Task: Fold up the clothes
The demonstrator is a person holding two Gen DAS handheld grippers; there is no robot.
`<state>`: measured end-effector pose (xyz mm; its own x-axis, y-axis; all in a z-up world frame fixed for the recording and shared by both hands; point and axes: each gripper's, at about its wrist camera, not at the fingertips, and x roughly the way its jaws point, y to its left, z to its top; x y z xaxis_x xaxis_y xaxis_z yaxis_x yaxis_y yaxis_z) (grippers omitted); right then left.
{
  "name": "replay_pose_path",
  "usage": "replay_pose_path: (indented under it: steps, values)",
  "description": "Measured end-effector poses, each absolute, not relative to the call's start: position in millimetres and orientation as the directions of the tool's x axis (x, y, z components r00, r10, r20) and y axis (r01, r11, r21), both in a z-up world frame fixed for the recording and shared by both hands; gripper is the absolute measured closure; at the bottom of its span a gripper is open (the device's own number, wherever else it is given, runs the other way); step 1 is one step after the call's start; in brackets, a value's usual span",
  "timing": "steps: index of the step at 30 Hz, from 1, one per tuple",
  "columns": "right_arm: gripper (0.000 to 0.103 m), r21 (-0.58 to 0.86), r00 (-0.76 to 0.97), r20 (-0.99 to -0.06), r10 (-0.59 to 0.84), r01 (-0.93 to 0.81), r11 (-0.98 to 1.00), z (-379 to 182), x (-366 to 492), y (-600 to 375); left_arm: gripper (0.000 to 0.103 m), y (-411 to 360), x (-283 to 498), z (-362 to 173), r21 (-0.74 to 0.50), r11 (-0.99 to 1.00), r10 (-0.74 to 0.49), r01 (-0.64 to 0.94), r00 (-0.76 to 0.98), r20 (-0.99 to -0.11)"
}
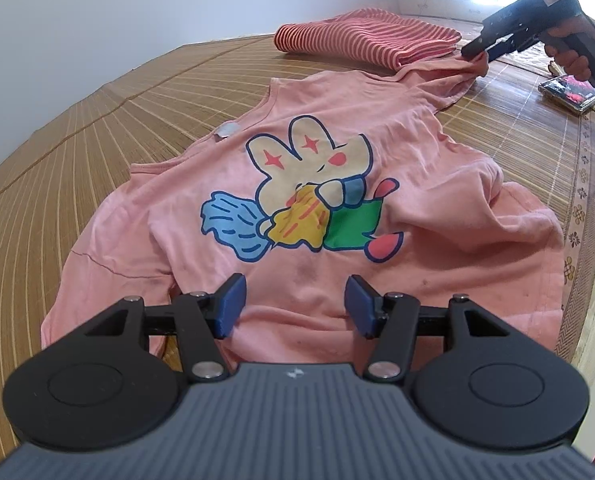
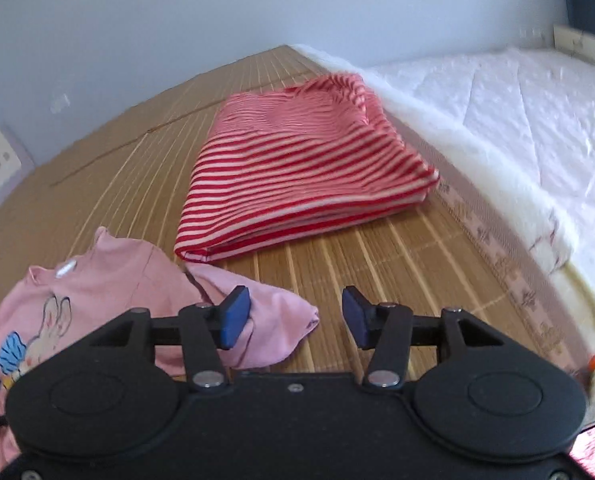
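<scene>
- Lying flat on the bamboo mat [image 1: 97, 128] is the pink shirt [image 1: 337, 128], with its bunny picture [image 1: 305, 184] facing up.
- Your left tongs [image 1: 293, 304] hover over the bottom part of the shirt, wide open, with nothing held.
- Your right tongs [image 2: 293, 316] are open too; the pink sleeve [image 2: 273, 320] lies between the pads, touching the left pad only.
- Seen from the left camera, your hand [image 1: 573, 56] holds those right tongs just at the sleeve tip.
- Past the sleeve sits the folded striped shirt [image 2: 297, 176], near a white mattress [image 2: 517, 112].
- A small shiny packet [image 1: 569, 94] rests on the mat to the right.
</scene>
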<state>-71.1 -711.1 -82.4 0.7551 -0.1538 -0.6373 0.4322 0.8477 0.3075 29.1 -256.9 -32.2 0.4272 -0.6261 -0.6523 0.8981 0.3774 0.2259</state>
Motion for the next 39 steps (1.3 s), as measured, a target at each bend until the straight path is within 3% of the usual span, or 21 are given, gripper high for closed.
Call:
replay_pose_path:
  steps: [7,13,17,21,26,30,34,35,39]
  values:
    - [0.051,0.304,0.741,-0.655,0.144,0.085,0.949,-83,-44,-638,0.041,-258,29,-33,0.227,0.380,-0.628,0.897,0.430,-0.649]
    - [0.043,0.222,0.678,-0.674,0.293,-0.192,0.956,-73,-50,-577,0.041,-258,30,-34,0.213,0.385,-0.631,0.898,0.424,-0.649]
    - [0.041,0.295,0.731,-0.606,0.314,-0.160,0.942,-58,-59,-600,0.041,-258,31,-33,0.211,0.384,-0.633,0.899,0.422,-0.649]
    - [0.039,0.291,0.789,-0.590,0.172,0.009,0.957,-59,-54,-638,0.041,-258,32,-34,0.205,0.386,-0.635,0.899,0.420,-0.648]
    - [0.061,0.295,0.751,-0.658,0.058,0.186,0.937,-90,-20,-651,0.041,-257,31,-34,0.206,0.386,-0.637,0.899,0.422,-0.646]
    - [0.068,0.314,0.755,-0.648,0.097,0.149,0.938,-98,-9,-642,0.041,-257,30,-34,0.208,0.387,-0.637,0.898,0.424,-0.644]
    - [0.084,0.282,0.750,-0.652,0.110,0.105,0.954,-100,-7,-628,0.041,-257,29,-34,0.207,0.389,-0.637,0.898,0.425,-0.643]
    - [0.092,0.273,0.749,-0.654,0.103,0.106,0.956,-100,-7,-627,0.040,-257,29,-35,0.208,0.389,-0.637,0.897,0.425,-0.643]
    - [0.100,0.231,0.772,-0.635,0.021,0.164,0.959,-96,-12,-629,0.040,-257,29,-35,0.210,0.390,-0.638,0.897,0.428,-0.641]
